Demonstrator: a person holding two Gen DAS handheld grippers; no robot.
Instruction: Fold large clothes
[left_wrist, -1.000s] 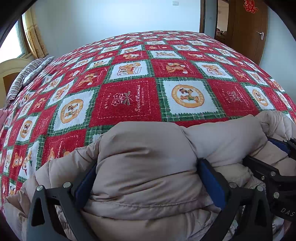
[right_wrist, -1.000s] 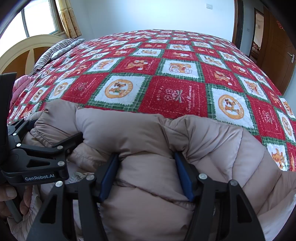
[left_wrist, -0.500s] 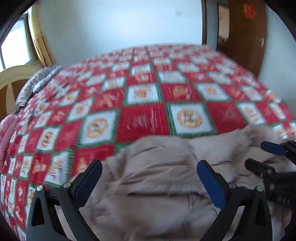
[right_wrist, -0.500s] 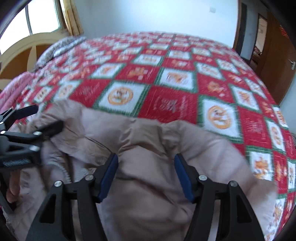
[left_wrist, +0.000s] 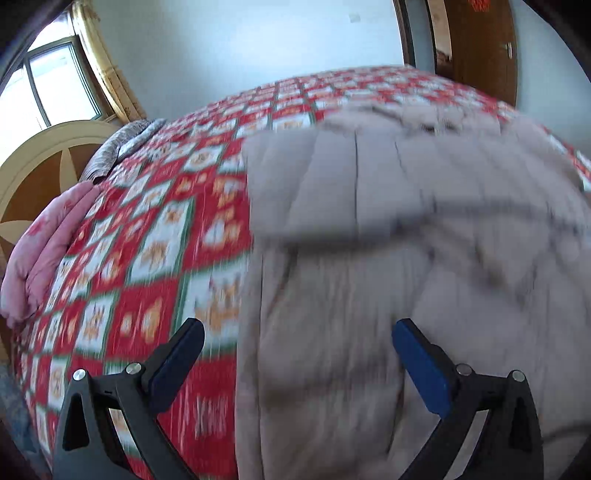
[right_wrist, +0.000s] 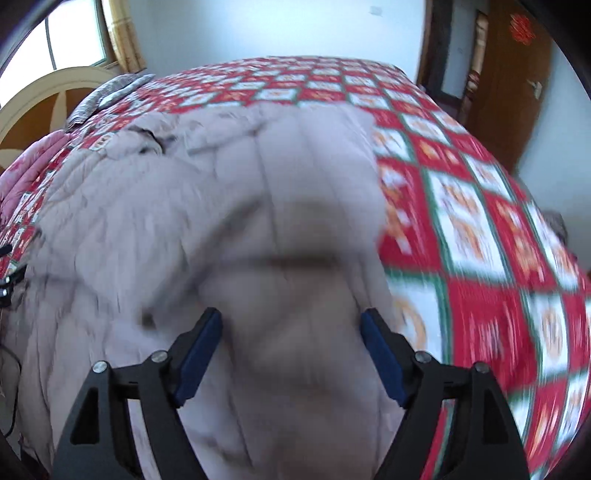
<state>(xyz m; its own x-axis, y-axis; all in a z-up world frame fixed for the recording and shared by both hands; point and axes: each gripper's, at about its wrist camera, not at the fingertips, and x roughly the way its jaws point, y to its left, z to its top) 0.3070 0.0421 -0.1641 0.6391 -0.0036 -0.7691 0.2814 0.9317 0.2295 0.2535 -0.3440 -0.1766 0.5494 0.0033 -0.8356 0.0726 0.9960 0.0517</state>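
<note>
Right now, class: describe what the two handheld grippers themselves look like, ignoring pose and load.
The left gripper and right gripper look alike: black angular frames with triangular cut-outs, silver round bolt heads at the joints, and flat blue pads lining each finger. No cables or sleeves are visible.

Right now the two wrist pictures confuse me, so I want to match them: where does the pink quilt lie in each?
Left wrist view: the pink quilt is bunched at the left edge, halfway down, beside the bed's headboard.
Right wrist view: the pink quilt shows at the upper left edge, left of the beige padded coat.
Shared landmark: the curved cream headboard, at upper left in both views.
</note>
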